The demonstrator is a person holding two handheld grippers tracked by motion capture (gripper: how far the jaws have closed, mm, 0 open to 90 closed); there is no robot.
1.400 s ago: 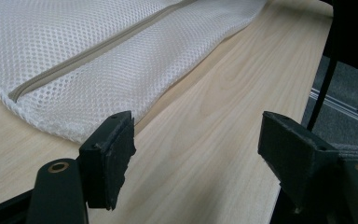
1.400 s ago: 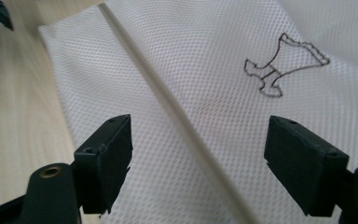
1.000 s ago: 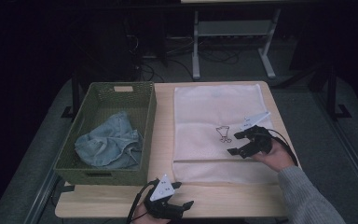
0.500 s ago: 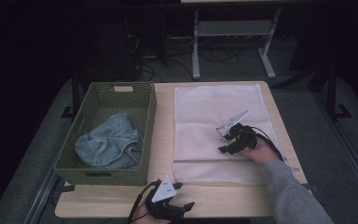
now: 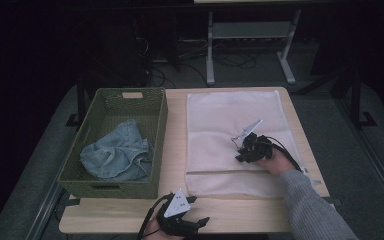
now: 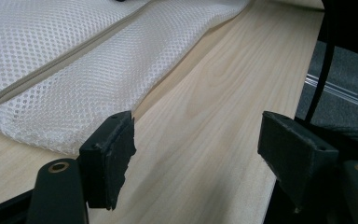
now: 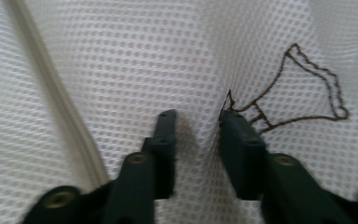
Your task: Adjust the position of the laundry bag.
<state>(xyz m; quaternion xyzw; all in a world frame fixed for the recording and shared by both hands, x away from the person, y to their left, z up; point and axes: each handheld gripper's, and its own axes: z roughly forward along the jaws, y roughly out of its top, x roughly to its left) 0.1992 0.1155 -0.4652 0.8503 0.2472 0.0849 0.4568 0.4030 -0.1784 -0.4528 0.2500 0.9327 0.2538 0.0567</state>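
A white mesh bag (image 5: 220,120) lies flat on the wooden table (image 5: 175,150), with a zip (image 7: 51,93) along its near side and a dark stitched emblem (image 7: 307,93). My right gripper (image 5: 240,150) presses down on the bag's middle beside that emblem. Its jaws have just been closing, and a ridge of mesh (image 7: 200,116) bunches up between them against the right pad, with a gap still left. My left gripper (image 5: 197,210) rests at the table's front edge, open, with bare wood between its jaws (image 6: 198,140) and the bag's corner (image 6: 51,60) just ahead.
A green woven basket (image 5: 161,120) stands on the left half of the table and holds a crumpled blue denim garment (image 5: 115,155). A metal stand and cables are on the dark floor beyond the table's far edge.
The right gripper moved left and down from the bag's right edge onto its middle. Its jaws narrowed, gathering mesh. The left gripper stayed put.
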